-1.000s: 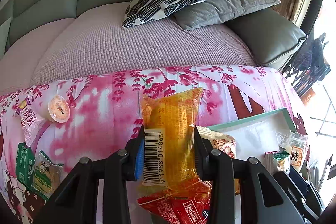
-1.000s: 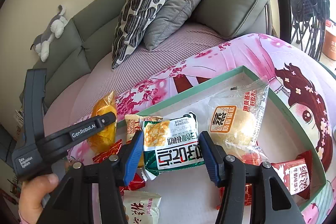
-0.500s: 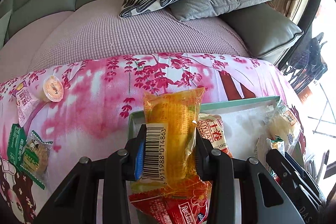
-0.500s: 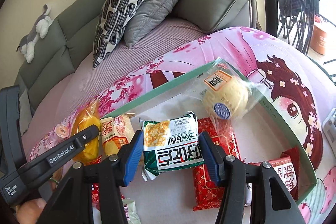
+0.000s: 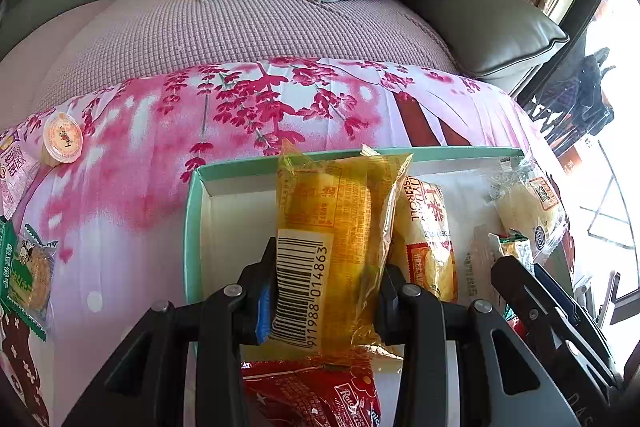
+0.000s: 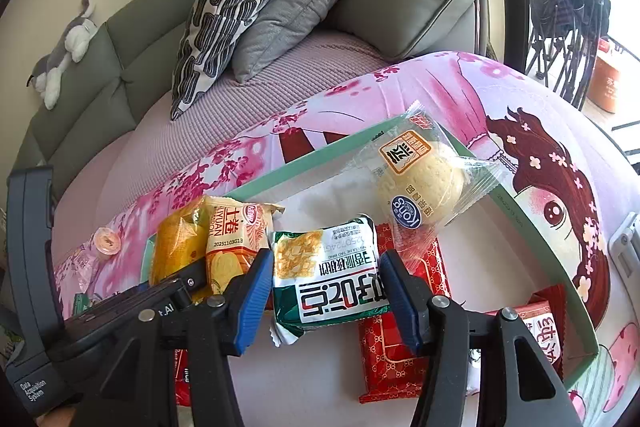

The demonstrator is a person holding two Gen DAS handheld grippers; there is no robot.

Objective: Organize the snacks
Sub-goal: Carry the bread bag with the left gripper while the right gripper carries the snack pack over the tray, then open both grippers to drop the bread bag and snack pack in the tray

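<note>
So the shallow white box with the mint-green rim [image 5: 192, 211] sits on a pink cherry-blossom printed cloth [image 5: 248, 115] and it's already got a bunch of snacks in it. The left gripper [image 5: 326, 291] is clamped tight on a yellow-orange crinkly wrapped cake with a barcode sticker [image 5: 336, 227], held over the box's left end, right beside an orange-and-white egg roll packet [image 5: 424, 227] lying inside. The right gripper [image 6: 326, 293] has a green-and-white crinkly biscuit packet [image 6: 328, 275] between its blue pads [image 6: 252, 297], and its jaws are opening, with a sliver of gap on each side, so the packet sits loose on top of a red patterned flat packet [image 6: 394, 359] in the box. Further back in the box there's a round pale bun in a clear wrapper [image 6: 424, 183], leaning against the far rim. Outside the box, off to the left on the cloth, a small orange-lidded jelly cup [image 5: 62, 141] and a green-edged clear-wrapped cookie pack [image 5: 30, 275] lie well apart from everything else.
</note>
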